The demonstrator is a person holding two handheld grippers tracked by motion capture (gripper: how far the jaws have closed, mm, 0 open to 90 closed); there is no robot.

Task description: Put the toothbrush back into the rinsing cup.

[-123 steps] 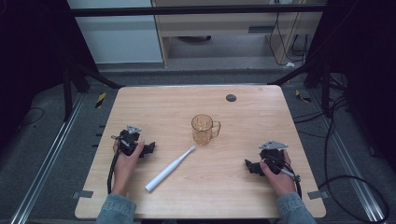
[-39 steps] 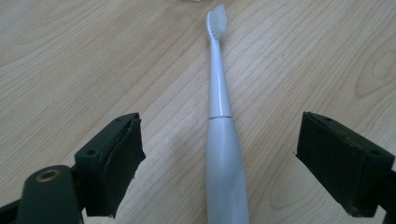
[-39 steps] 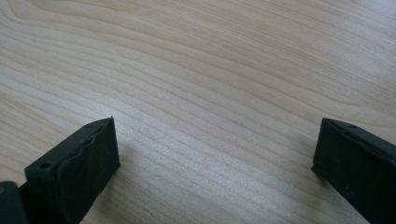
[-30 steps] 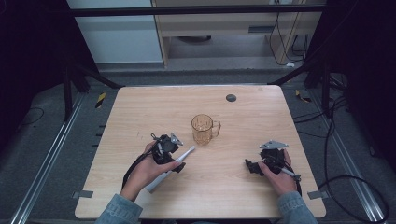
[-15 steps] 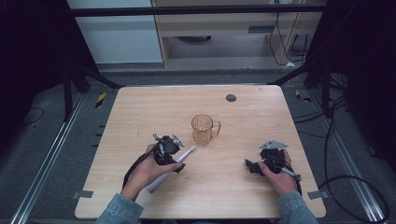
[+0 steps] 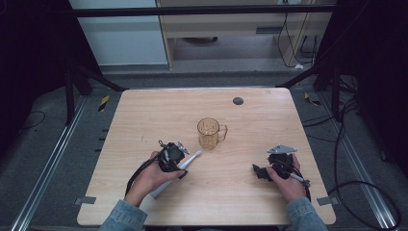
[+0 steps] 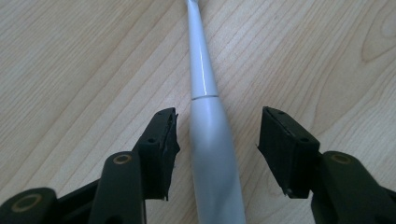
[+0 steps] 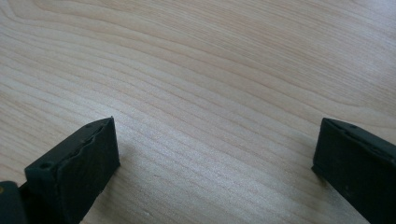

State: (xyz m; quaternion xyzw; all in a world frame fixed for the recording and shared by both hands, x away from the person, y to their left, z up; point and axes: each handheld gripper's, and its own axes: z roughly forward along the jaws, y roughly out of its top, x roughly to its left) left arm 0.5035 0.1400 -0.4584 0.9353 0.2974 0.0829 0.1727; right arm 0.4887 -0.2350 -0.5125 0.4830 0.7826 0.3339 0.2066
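Closing on the toothbrush [image 7: 208, 140] with the left gripper [image 7: 217, 149]: jaws have just been narrowing and now straddle the white handle, near pad almost on it, far pad a clear gap off, so no pinch yet. The handle lies flat on the table [image 7: 84, 56], running straight away from the jaws, neck and head beyond the tips.

We'd shift the gripper slightly toward the wider-gap side so both pads land together; otherwise the near pad may push the round body and roll it. We'd bite on the thick section just behind the seam ring, not on the taper. Keep the tips low, close to the wood, and close slowly.

Further out, past the brush head, the amber mug [image 6: 210, 133] stands upright, near but apart from it.

The right gripper [image 6: 263, 172] rests well off to the side, jaws spread wide over bare wood.
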